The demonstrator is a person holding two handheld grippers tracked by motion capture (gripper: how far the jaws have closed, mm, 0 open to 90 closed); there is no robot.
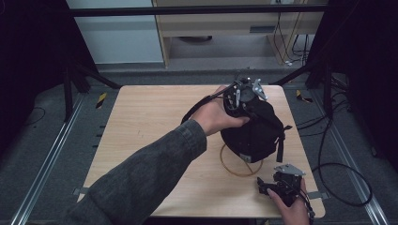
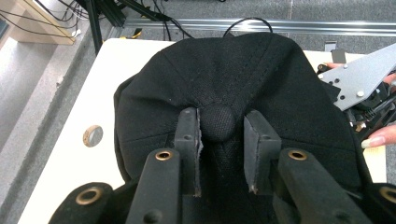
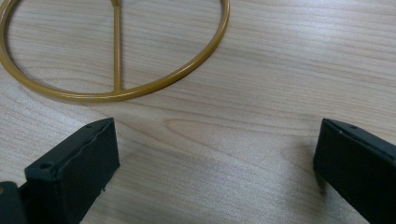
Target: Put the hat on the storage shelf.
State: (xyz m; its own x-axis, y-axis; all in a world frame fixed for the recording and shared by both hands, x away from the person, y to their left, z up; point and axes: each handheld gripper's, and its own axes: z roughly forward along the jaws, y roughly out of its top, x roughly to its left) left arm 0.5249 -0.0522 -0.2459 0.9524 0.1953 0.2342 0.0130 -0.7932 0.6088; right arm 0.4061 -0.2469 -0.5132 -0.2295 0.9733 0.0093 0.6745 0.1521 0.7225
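A black cap (image 1: 256, 131) sits on a gold wire stand (image 1: 230, 164) at the right of the wooden table (image 1: 150, 122). My left gripper (image 1: 241, 96) is at the cap's far top. In the left gripper view the cap's crown (image 2: 224, 70) lies under the jaws, and my left gripper (image 2: 220, 116) straddles the round top button (image 2: 218, 122). One pad touches the button and the other stands a little off it. My right gripper (image 1: 264, 186) rests low near the table's front right edge. It (image 3: 218, 122) is wide open over bare wood, just short of the stand's ring base (image 3: 117, 56).
A small round disc (image 2: 93, 135) lies on the table beside the cap. The right gripper's grey plate (image 2: 359, 79) shows beyond the cap. Cables (image 1: 342, 168) trail on the floor at the right. Metal rails (image 1: 42, 164) run along both sides.
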